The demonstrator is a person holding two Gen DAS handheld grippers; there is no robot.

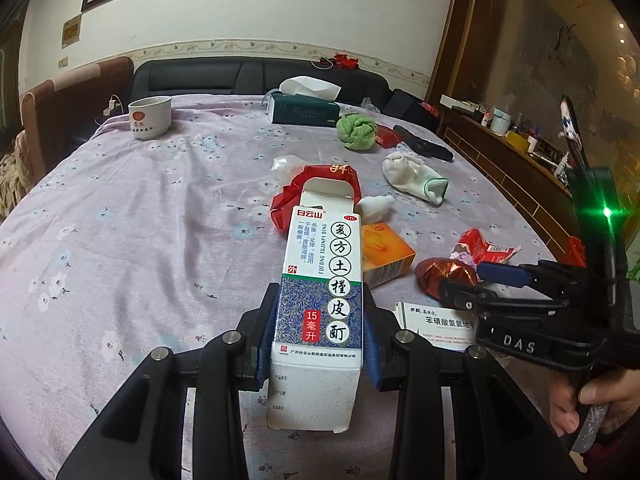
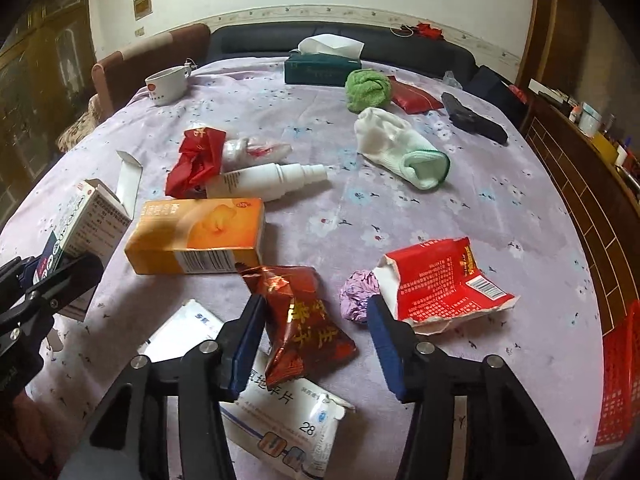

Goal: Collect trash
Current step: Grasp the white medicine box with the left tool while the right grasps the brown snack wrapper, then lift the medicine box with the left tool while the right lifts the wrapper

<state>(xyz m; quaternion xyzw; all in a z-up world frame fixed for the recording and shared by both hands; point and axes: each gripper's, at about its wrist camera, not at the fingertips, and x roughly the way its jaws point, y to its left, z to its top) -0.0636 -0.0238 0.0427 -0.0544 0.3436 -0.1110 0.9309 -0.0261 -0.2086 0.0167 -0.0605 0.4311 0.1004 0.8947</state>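
My left gripper (image 1: pixel 318 312) is shut on a tall white medicine box (image 1: pixel 320 300) with an open top flap, held over the table; the box also shows at the left of the right wrist view (image 2: pixel 88 216). My right gripper (image 2: pixel 316 344) is open, its jaws either side of a shiny brown-red foil wrapper (image 2: pixel 304 320) that lies on a flattened white pill box (image 2: pixel 288 420). An orange box (image 2: pixel 200 236), a white spray bottle (image 2: pixel 268 178), a crumpled red wrapper (image 2: pixel 196 160), a torn red packet (image 2: pixel 444 280) and a purple foil ball (image 2: pixel 358 294) lie around it.
The table has a lilac flowered cloth (image 2: pixel 420 216). On it stand a white cup (image 2: pixel 166 84), a tissue box (image 2: pixel 322 66), a green cloth ball (image 2: pixel 368 88), a white sock (image 2: pixel 400 148) and a black case (image 2: pixel 474 118). A red basket (image 2: pixel 618 376) stands at the right.
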